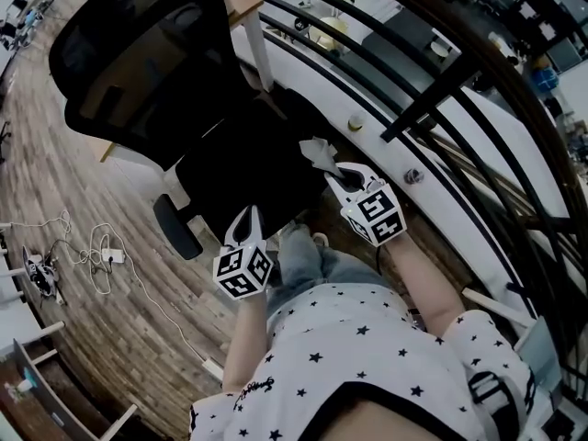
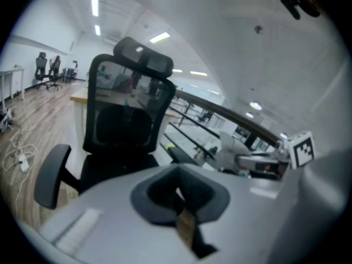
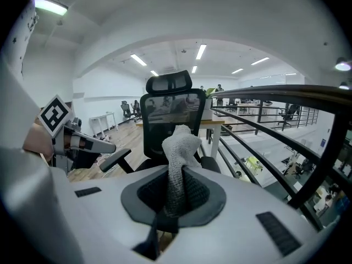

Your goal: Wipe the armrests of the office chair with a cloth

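A black mesh-back office chair [image 1: 138,72] stands in front of me, its seat [image 1: 243,168] just beyond both grippers. Its left armrest [image 1: 176,228] juts out low at the left, and its right armrest [image 3: 210,164] shows beside the seat in the right gripper view. My right gripper [image 1: 334,175] is shut on a grey-white knitted cloth [image 1: 317,152], which stands up from the jaws [image 3: 179,153] over the seat's right side. My left gripper [image 1: 248,215] hovers at the seat's front edge, shut, with nothing in it. In the left gripper view the left armrest [image 2: 49,175] lies to the left.
A black railing [image 1: 432,90] with slanted bars runs close along the right. A wooden desk [image 1: 241,7] stands behind the chair. Cables and a power strip [image 1: 108,255] lie on the wooden floor at the left. My jeans-clad knee [image 1: 308,260] is between the grippers.
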`<act>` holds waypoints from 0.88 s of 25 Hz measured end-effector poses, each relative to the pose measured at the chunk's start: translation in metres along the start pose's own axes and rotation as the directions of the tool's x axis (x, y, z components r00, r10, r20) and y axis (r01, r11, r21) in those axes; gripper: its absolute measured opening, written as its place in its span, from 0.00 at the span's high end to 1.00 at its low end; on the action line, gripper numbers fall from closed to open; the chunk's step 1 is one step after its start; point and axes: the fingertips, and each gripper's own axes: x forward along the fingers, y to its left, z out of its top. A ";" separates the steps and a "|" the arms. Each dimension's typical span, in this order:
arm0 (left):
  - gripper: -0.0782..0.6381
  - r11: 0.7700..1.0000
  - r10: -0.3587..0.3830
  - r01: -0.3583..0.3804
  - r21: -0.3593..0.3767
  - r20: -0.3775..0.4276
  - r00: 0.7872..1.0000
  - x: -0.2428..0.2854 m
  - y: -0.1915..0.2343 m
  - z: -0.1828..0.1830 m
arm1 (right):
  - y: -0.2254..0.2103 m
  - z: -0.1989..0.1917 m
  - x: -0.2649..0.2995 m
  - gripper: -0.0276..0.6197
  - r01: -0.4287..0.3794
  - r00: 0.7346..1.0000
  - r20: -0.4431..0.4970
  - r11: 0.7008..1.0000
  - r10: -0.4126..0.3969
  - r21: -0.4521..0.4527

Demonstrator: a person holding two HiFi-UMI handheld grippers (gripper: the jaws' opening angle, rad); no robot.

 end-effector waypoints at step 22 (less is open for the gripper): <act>0.88 0.999 -0.038 0.037 -0.010 -0.087 0.995 0.077 0.018 0.016 | -0.074 0.033 0.104 0.91 0.038 0.997 -0.062 0.995 -0.044 -0.095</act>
